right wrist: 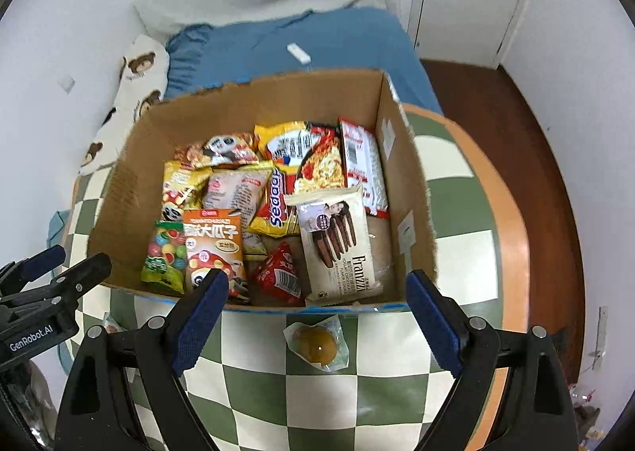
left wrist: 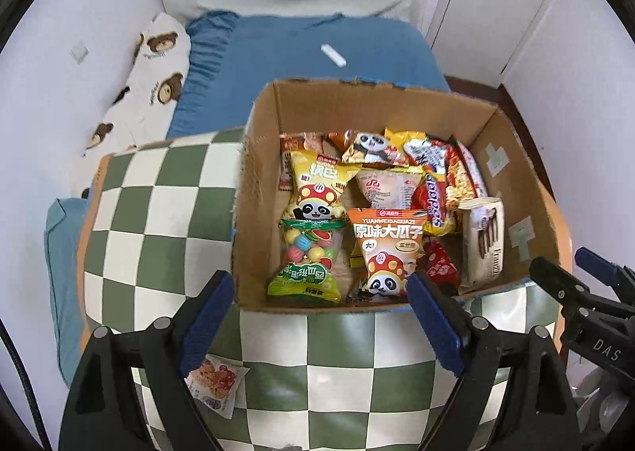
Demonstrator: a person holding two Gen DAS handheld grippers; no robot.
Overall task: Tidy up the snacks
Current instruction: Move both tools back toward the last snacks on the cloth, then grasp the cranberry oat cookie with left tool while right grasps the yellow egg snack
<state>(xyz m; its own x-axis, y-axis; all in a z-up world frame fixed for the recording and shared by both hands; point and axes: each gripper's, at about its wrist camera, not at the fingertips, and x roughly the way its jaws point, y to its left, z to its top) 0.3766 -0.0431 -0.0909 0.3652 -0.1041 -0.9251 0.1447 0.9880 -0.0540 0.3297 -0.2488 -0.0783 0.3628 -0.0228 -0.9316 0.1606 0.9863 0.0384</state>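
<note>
- Your left gripper point(left wrist: 319, 308) stands with its jaws wide apart and nothing between them; the blue ribbed pads point(left wrist: 206, 326) sit on black angular arms.
- Your right gripper point(right wrist: 317, 310) is likewise spread wide and empty, with the same blue textured pads point(right wrist: 202, 326).
- Just ahead of both grippers sits the cardboard box point(left wrist: 262, 157), open-topped, with rough torn edges and plain brown corrugated walls.
- The box is packed with crinkly plastic snack packets: ahead of your left gripper, a clear bag of round coloured candy balls point(left wrist: 307, 252) with green ends, and beside it an orange sunflower seed bag point(left wrist: 387, 244) with a panda printed on it.
- Ahead of your right gripper, a flat cream biscuit packet point(right wrist: 337, 244) lies against the box's near wall, with a small red triangular pouch point(right wrist: 279, 272) to its left.
- Further back in the box lie glossy yellow and red noodle packets point(right wrist: 313, 161).
- The box rests on a round table point(right wrist: 456, 209) with a green-and-cream checked cover and an orange rim.
- Outside the box, under your left gripper's left finger, lies a small flat snack sachet point(left wrist: 216, 381) on the table.
- Between your right gripper's fingers and just below the box wall, a round brown sweet in clear wrap point(right wrist: 317, 344) lies on the table.
</note>
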